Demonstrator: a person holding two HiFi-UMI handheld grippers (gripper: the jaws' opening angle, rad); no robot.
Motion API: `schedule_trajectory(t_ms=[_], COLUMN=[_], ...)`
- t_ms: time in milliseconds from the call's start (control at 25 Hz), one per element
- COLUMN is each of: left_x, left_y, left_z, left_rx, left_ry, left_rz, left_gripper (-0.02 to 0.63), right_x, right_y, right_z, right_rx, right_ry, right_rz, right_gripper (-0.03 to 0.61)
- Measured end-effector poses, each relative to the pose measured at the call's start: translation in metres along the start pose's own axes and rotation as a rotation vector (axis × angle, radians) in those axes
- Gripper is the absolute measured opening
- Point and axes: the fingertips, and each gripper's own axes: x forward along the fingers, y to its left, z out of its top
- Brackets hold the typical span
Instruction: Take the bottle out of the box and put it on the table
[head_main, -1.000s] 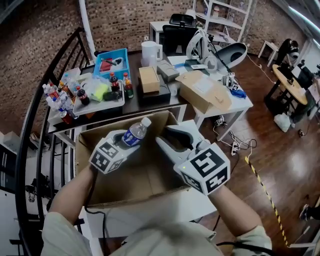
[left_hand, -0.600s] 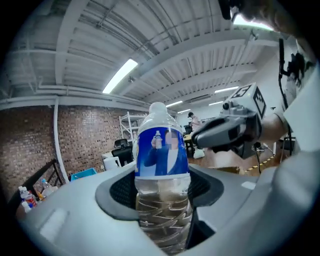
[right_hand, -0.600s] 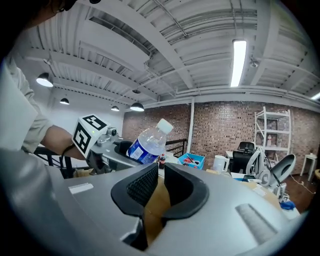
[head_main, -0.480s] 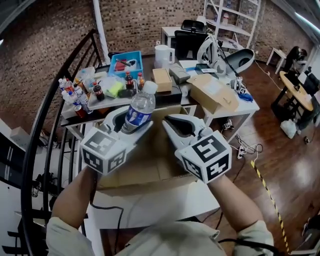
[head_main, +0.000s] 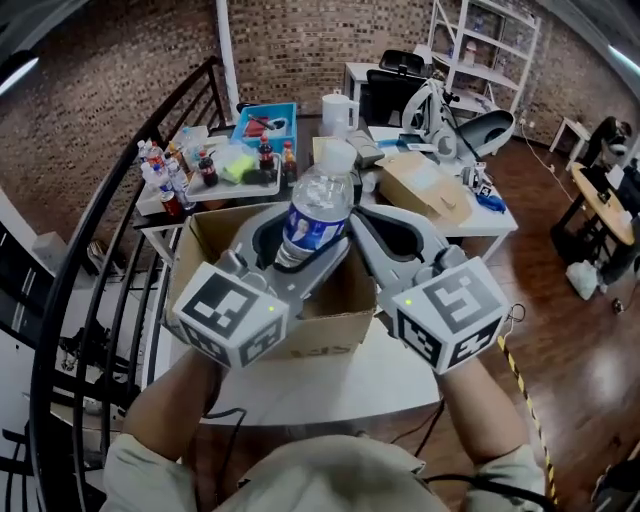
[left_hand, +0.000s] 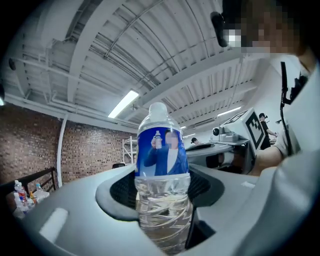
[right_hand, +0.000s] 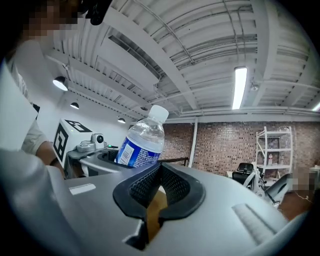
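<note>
The left claw (head_main: 296, 250) grips the water bottle (head_main: 318, 205) upright above the cardboard box (head_main: 330, 322). Beside it, the right claw (head_main: 385, 228) has just closed on nothing.

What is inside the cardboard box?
Only bare brown inner walls of the box show. The left gripper, clamped on the bottle, and the shut right gripper cover most of the inside, so its bottom cannot be seen.

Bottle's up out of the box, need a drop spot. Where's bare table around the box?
Bare: the white tabletop strip between the cardboard box's near wall and the person. Crowded: behind the box stand a tray of bottles, a blue bin and a kettle; to the back right lies a flat parcel.
</note>
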Motion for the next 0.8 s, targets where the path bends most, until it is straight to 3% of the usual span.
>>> schedule_trajectory(t_ms=[200, 400, 560, 680, 800], left_x=[0.036, 0.066, 0.075, 0.075, 0.079], left_y=[-0.092, -0.17, -0.204, -0.206, -0.209], left_z=[-0.011, -0.035, -0.101, -0.149, -0.188], left_rx=[-0.057, -0.034, -0.081, -0.113, -0.029], left_ry=[-0.056, -0.1, -0.1, -0.088, -0.107], left_rz=[0.053, 0.108, 0.174, 0.156, 0.109], left_gripper=[0.262, 0.264, 0.264, 0.265, 0.265], right_x=[-0.083, -0.144, -0.167, -0.164, -0.158], right_y=[-0.042, -0.095, -0.1, -0.085, -0.081], right_z=[-0.026, -0.071, -0.143, -0.18, -0.223], right_rx=[0.0, 0.112, 0.201, 0.228, 0.261], right_ry=[0.011, 0.004, 0.051, 0.057, 0.052], right_rz=[-0.029, -0.154, -0.237, -0.198, -0.15], right_gripper=[0.001, 0.002, 0.001, 0.0, 0.0])
